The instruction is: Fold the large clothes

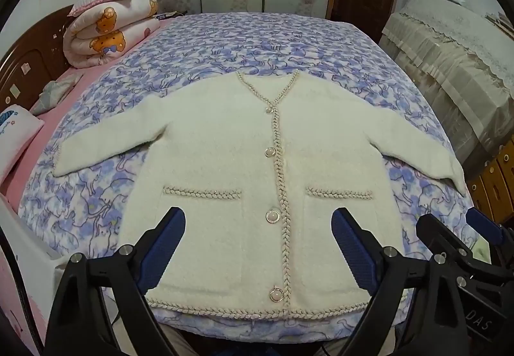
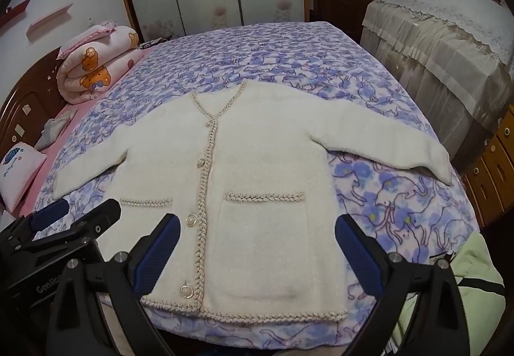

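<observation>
Left gripper (image 1: 258,229), right gripper (image 2: 255,235) agape, seemingly above cardigan (image 1: 225,144) — flat, buttoned.

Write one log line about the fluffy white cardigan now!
cardigan: flat, buttoned, unfolded on bed | left gripper: open, empty | right gripper: open, empty
</observation>
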Demonstrator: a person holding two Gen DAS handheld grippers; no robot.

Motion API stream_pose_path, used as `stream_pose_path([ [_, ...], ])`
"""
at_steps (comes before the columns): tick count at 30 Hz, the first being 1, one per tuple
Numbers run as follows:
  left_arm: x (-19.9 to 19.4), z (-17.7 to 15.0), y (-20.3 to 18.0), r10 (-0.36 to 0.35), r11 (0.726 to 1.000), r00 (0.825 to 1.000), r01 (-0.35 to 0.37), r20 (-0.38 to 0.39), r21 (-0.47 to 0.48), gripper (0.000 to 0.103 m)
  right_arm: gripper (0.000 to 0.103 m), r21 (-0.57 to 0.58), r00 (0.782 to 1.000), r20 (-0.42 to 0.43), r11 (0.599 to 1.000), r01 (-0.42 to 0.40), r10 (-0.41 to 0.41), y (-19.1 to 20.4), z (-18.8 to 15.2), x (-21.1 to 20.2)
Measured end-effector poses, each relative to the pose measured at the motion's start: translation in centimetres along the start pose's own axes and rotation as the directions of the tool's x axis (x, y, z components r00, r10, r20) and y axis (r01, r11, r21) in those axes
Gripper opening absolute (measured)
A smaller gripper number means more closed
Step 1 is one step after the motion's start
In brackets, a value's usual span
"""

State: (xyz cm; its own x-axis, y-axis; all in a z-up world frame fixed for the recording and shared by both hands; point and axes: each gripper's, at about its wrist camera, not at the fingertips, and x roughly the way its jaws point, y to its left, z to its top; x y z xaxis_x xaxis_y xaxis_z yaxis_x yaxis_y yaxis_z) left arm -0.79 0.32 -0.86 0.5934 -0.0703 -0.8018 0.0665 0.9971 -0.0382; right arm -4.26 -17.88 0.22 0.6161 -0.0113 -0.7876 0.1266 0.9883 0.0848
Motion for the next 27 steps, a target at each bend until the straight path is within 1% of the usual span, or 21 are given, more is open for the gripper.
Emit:
stream_pose_path([
  [7,0.0,-0.1,0.0,0.003,1.000,1.000,-0.004,-0.015,-0.013,0.091,0.096,-0.041,0.999,0.038,0.999,-0.008,0.010,0.4,-0.4,-0.9],
  [9,-0.1,-0.2,0.0,0.006,1.000,1.000,-0.007,-0.012,-0.015,0.090,0.096,-0.041,0.999,0.034,0.999,-0.022,0.024,0.4,-0.4,-0.9],
  [11,-0.1,-0.1,0.0,-0.001,1.000,1.000,0.001,-0.011,-0.013,0.085,0.096,-0.033,0.999,0.027,0.999,-0.040,0.041,0.2,-0.5,-0.7],
  [13,0.0,-0.2,-0.2,-0.006,1.000,1.000,0.006,-0.017,-0.008,0.083,0.096,-0.028,0.999,0.019,0.998,-0.050,0.051,0.1,-0.6,-0.5],
  [17,0.2,-0.2,-0.3,-0.007,1.000,0.999,0.007,-0.034,0.000,0.082,0.096,-0.018,0.998,0.009,0.998,-0.057,0.057,-0.2,-0.8,-0.3],
  [20,0.1,-0.3,-0.7,0.023,1.000,1.000,-0.022,-0.018,0.020,0.082,0.096,-0.015,0.998,0.003,0.998,-0.059,0.059,-0.3,-0.8,-0.1],
  [24,-0.6,-0.1,-0.5,0.037,0.999,0.999,-0.037,0.010,0.023,0.083,0.096,-0.019,0.998,0.003,0.998,-0.061,0.061,-0.3,-0.8,-0.1],
  [27,-1.1,0.0,-0.1,0.062,0.998,0.997,-0.064,0.040,0.028,0.082,0.096,-0.031,0.999,0.006,0.998,-0.049,0.049,-0.1,-0.7,0.0],
])
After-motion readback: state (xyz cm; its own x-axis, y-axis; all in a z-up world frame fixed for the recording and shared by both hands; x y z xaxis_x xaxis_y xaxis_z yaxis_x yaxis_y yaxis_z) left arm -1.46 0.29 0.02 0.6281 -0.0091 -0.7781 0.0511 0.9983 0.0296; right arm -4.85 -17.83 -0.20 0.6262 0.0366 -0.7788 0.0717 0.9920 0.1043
